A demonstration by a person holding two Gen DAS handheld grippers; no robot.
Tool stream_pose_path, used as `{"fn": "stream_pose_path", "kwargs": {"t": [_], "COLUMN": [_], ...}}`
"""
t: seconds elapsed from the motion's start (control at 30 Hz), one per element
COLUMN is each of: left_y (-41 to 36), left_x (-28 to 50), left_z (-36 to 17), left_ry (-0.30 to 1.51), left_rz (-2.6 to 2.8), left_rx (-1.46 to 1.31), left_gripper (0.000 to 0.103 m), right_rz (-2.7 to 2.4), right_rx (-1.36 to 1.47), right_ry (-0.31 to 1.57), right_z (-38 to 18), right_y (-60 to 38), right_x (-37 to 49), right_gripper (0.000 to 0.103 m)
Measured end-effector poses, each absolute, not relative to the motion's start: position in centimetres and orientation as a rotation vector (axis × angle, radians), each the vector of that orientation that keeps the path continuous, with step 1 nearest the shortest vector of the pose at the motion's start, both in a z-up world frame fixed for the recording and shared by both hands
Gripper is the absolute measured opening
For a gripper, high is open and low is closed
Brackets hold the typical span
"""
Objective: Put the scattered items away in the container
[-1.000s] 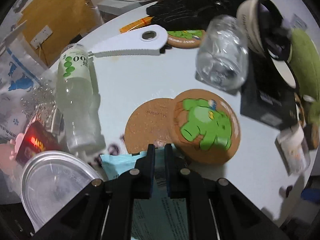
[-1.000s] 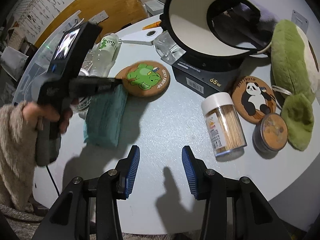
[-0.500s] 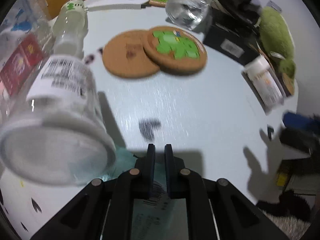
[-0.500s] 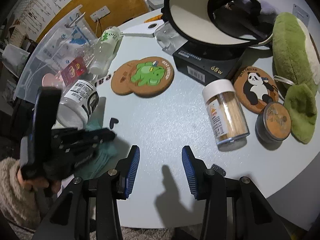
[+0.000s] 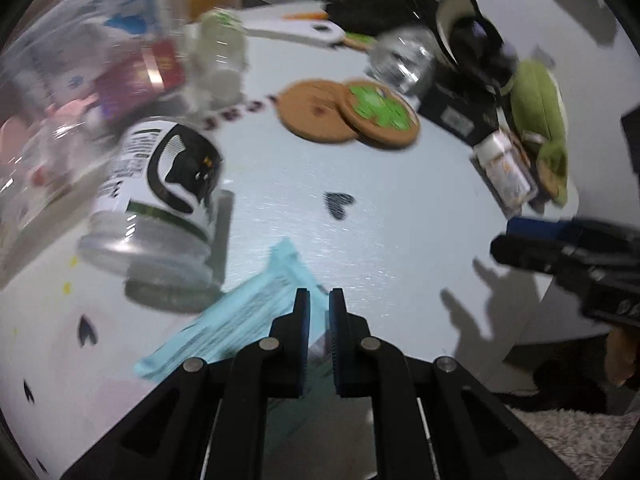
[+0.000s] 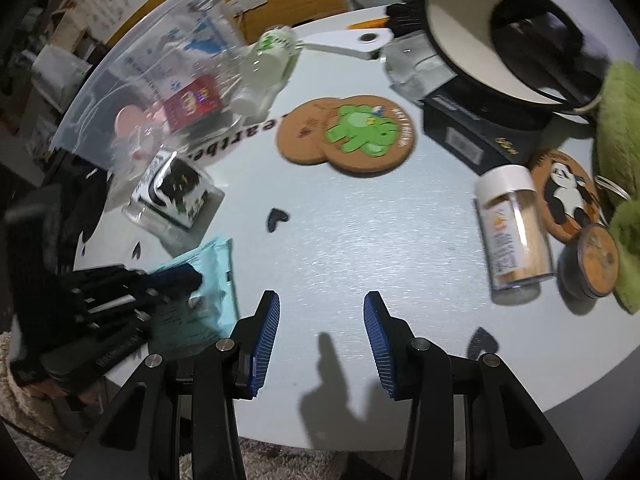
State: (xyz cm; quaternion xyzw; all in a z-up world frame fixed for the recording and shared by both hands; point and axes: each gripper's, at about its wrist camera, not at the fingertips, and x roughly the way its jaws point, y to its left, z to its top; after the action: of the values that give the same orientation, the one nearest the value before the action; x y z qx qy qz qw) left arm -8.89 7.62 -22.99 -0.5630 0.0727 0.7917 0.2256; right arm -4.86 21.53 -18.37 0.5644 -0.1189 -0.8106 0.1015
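Note:
My left gripper (image 5: 318, 308) is shut on a pale blue flat packet (image 5: 240, 320). In the right wrist view that left gripper (image 6: 172, 280) and the packet (image 6: 212, 276) are low over the table's near left edge. A clear plastic container (image 6: 132, 80) with a red box and a pink item inside stands at the far left. A white jar with a black label (image 6: 172, 192) lies on its side between container and packet. My right gripper (image 6: 322, 312) is open over bare table with nothing between its fingers, and shows as a dark shape (image 5: 560, 240) in the left wrist view.
Two cork coasters, one with a green frog (image 6: 360, 136), lie mid-table. A toothpick jar (image 6: 512, 232), panda coaster (image 6: 568, 192), small tin (image 6: 592, 264) and green plush (image 6: 620, 120) crowd the right. A black box (image 6: 480, 132), visor cap (image 6: 472, 32), glass (image 6: 416, 64) and bottle (image 6: 268, 64) sit behind.
My left gripper has carried the blue packet away from the frog coaster toward the table's near left edge, past the white jar. The right gripper shifted slightly and stayed open.

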Motion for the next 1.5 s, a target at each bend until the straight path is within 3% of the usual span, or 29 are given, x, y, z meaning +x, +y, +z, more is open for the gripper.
{"fn": "stream_pose_path", "kwargs": {"t": [0.5,0.77,1.2,1.37,1.43,1.47,1.5], "left_y": [-1.9,-1.4,5.9,6.8,7.2,7.5,7.8], "left_x": [-7.2,-5.9,-3.7,-4.8,-4.9,-4.8,-4.9], "left_z": [-22.9,-24.5,-24.4,-23.5,-23.3,-23.3,-23.4], "left_ry": [0.149,0.144,0.333,0.294,0.306,0.318,0.322], "left_rz": [2.403,2.301,2.027,2.014,1.998,1.982,1.972], "left_rx": [-1.656,-1.649,-1.482,-1.443,-1.428,-1.422,-1.422], "left_gripper": [0.009,0.009,0.009,0.009,0.009,0.009,0.009], "right_rz": [-2.272,-2.25,-2.33,-2.329,-2.313,-2.309,-2.311], "right_rx": [1.699,1.729,1.816,1.758,1.732,1.727,1.723], "right_ry": [-0.282,-0.317,-0.523,-0.745,-0.821,-0.844,-0.859], "right_z": [-20.1,-20.6,-20.6,-21.0,-21.3,-21.4,-21.5], "right_y": [17.0,16.3,19.6,22.0,22.3,22.4,22.4], "right_x": [-4.9,-4.6,-1.7,0.6,1.4,1.7,1.9], "right_gripper": [0.044,0.044,0.044,0.045,0.049,0.063,0.069]}}
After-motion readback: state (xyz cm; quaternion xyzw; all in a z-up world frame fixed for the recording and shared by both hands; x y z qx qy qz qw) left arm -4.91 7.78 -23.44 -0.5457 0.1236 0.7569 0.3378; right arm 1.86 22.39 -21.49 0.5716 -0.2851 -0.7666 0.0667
